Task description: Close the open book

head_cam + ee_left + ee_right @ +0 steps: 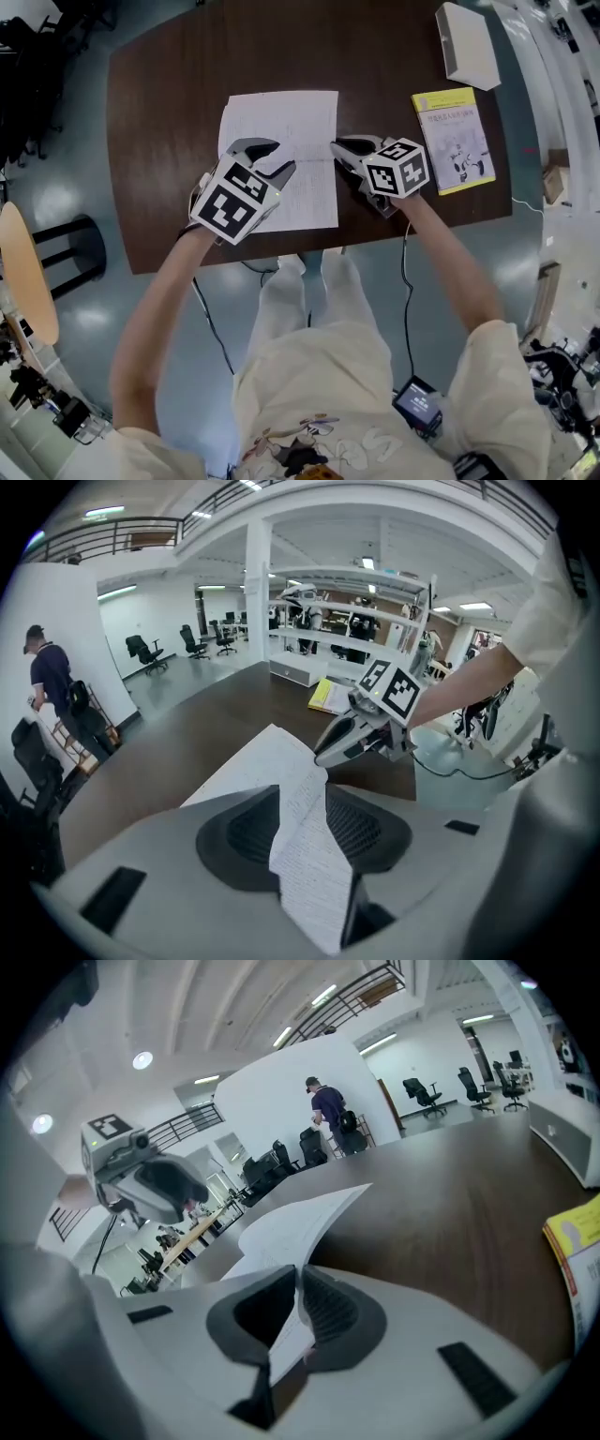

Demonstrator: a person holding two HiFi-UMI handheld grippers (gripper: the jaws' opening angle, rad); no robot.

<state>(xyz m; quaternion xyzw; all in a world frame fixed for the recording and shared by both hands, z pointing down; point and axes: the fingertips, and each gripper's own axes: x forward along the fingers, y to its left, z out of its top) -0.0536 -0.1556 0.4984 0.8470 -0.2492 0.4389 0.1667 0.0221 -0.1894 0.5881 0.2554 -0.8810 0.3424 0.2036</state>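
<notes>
The open book (281, 127) lies flat on the dark wooden table (169, 112), white handwritten pages up. My left gripper (270, 159) hovers over the book's near left part, jaws apart. In the left gripper view a lifted page (305, 855) stands loosely between the open left gripper's (302, 803) pads, with a gap on both sides. My right gripper (337, 148) is at the book's right edge. In the right gripper view the right gripper (298, 1288) is shut on a thin page edge (291, 1222), which curves up and away from the jaws.
A yellow booklet (453, 141) lies to the right of the book, and a white box (466, 42) sits at the table's far right corner. The table's near edge runs just below both grippers. A stool (75, 248) stands on the floor at left. A person (47, 677) stands far off.
</notes>
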